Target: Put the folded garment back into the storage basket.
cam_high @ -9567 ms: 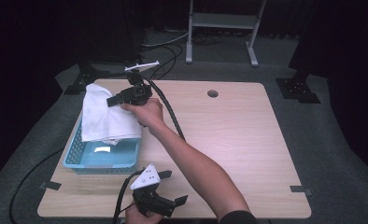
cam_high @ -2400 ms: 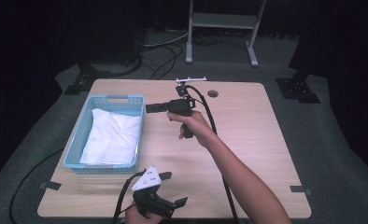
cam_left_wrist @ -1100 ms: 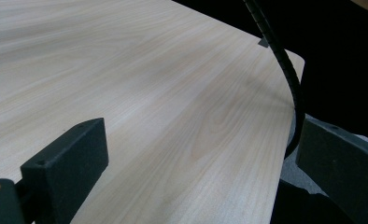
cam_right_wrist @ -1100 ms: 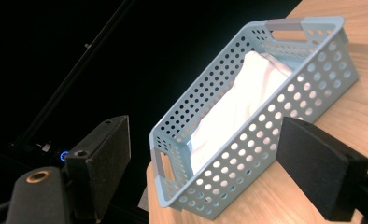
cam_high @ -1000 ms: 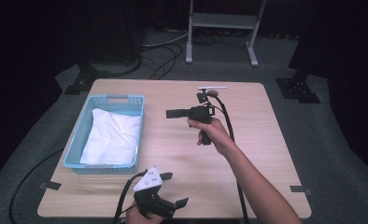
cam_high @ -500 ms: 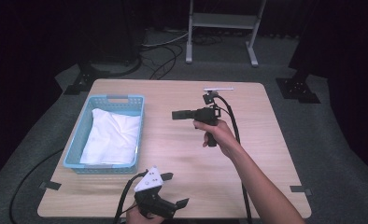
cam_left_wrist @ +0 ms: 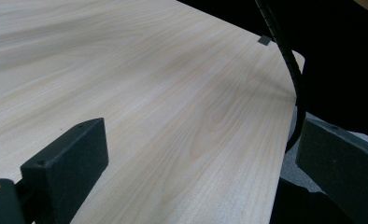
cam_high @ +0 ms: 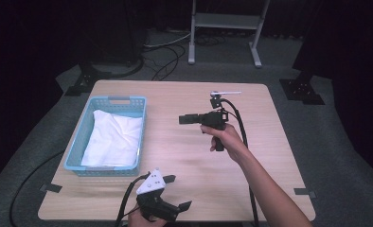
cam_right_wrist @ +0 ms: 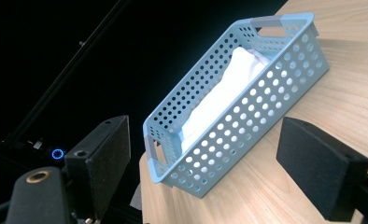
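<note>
Cloth (cam_high: 112, 138): we keep it folded flat inside the blue basket (cam_high: 79, 138) at the counter's (cam_high: 184, 161) left. Right claw (cam_high: 183, 119): empty, agape, mid-counter. Left claw (cam_high: 175, 191): empty, spread, parked at our near edge.

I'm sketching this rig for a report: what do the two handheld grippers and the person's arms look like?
Both grippers are black, pistol-shaped, with two blocky, flat-faced black jaws. The left gripper carries a pale grey three-cornered plate on top; the right gripper has a thin whitish bar above its body. A black ribbed cable trails from each. The forearms are bare, no sleeves visible.
</note>
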A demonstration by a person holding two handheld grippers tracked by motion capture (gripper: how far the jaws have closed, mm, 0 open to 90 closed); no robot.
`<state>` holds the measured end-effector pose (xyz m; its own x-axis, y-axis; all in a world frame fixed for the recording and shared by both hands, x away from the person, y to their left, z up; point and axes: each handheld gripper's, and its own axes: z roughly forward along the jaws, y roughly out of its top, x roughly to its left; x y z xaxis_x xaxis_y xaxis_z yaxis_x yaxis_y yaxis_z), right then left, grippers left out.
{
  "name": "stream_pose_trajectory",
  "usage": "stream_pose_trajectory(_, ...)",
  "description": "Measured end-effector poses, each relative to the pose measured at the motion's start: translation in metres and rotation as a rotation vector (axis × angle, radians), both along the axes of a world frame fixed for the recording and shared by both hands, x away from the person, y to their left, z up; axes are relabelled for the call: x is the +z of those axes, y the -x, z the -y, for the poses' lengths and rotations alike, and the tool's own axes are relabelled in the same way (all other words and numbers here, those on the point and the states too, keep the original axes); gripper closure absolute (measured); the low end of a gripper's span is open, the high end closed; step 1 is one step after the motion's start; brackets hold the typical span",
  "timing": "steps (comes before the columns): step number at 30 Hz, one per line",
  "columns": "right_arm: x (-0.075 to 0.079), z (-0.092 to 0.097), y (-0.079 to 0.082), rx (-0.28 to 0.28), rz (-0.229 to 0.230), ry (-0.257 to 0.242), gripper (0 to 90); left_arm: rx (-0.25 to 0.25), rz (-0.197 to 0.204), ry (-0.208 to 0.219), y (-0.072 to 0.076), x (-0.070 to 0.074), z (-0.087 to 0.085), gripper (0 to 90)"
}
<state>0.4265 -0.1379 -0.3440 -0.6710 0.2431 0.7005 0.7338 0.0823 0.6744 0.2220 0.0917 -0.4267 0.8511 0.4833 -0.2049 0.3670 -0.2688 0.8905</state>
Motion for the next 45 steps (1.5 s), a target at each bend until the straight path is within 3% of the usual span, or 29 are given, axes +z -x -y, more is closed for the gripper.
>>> stream_pose_trajectory(45,-0.013,0.039,0.023,-0.045,0.058,0.034,12.5,-0.004,0.003,-0.007,0.001,0.000,0.002,2.1)
